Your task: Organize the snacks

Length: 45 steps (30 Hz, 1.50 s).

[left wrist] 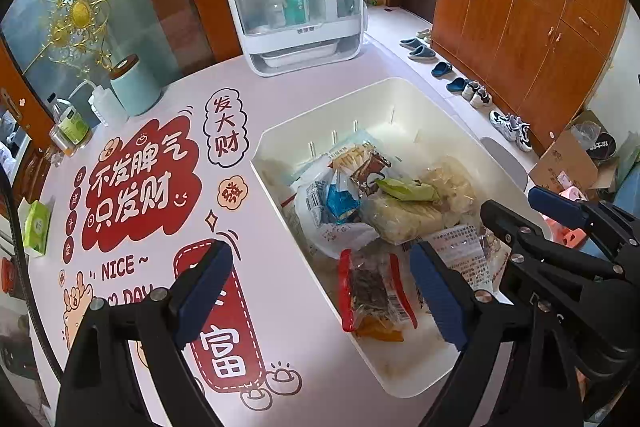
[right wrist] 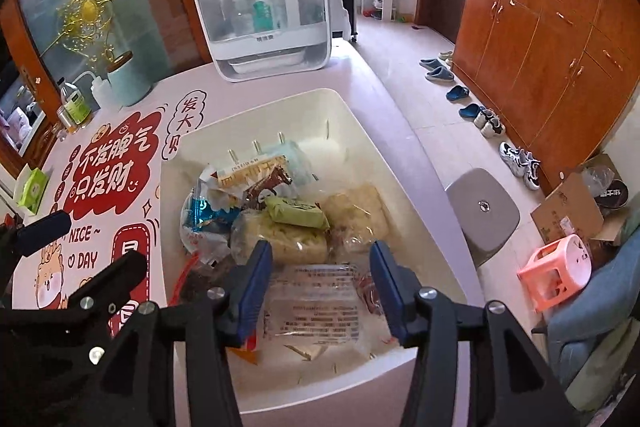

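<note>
Glossy pink table [left wrist: 168, 99] w/ rectangular white bin [right wrist: 360, 131] of crinkly snack bags; left gripper [left wrist: 320, 291] spread wide, empty; right gripper [right wrist: 318, 287] parted around clear pack [right wrist: 316, 311], not gripping.

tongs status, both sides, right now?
Left tongs: open wide, empty, above the red-edged snack pack in the white bin.
Right tongs: open, astride the clear printed snack bag, pads not pressing it.

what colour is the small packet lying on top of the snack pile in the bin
Light green packet, resting atop the pale noodle bags in the white bin; the right wrist view shows it best.
</note>
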Available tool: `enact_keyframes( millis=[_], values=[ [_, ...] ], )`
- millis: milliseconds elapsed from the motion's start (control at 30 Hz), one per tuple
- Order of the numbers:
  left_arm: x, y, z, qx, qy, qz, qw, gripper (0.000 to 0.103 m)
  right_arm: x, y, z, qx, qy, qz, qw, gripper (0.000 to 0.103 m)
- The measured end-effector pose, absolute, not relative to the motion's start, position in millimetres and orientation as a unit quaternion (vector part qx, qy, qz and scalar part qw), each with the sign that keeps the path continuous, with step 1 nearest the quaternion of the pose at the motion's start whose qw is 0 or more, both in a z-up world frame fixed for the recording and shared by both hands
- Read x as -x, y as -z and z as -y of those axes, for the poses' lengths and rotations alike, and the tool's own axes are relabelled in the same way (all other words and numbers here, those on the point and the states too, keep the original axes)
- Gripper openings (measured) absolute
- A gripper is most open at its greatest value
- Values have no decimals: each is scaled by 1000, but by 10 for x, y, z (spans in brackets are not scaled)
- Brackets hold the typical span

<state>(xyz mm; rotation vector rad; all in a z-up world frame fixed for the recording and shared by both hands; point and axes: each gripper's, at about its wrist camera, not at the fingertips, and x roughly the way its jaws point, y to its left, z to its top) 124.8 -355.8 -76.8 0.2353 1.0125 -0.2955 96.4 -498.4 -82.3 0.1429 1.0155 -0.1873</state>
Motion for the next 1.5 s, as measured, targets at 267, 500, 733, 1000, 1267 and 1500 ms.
enact_keyframes(
  millis=[267,500,733,1000,1267,1500],
  values=[
    [-1150,732,3490,-107,142,-482,858,90,-911,825,4962,-70,92,-487,866,52],
    [-990,627,3329,-105,127,-475,865,90,-826,787,4838,-69,81,-486,868,52],
    [-799,497,3081,-105,95,-464,875,90,-745,700,4652,-62,61,-478,874,52],
    [-549,308,2761,-99,87,-443,887,97,-619,589,4357,-53,38,-469,881,56],
    [-397,111,2476,-81,84,-426,897,97,-473,387,4134,-62,42,-451,889,59],
    [-295,13,2385,-60,81,-424,900,97,-253,135,4028,-67,49,-430,899,67]
  ],
)
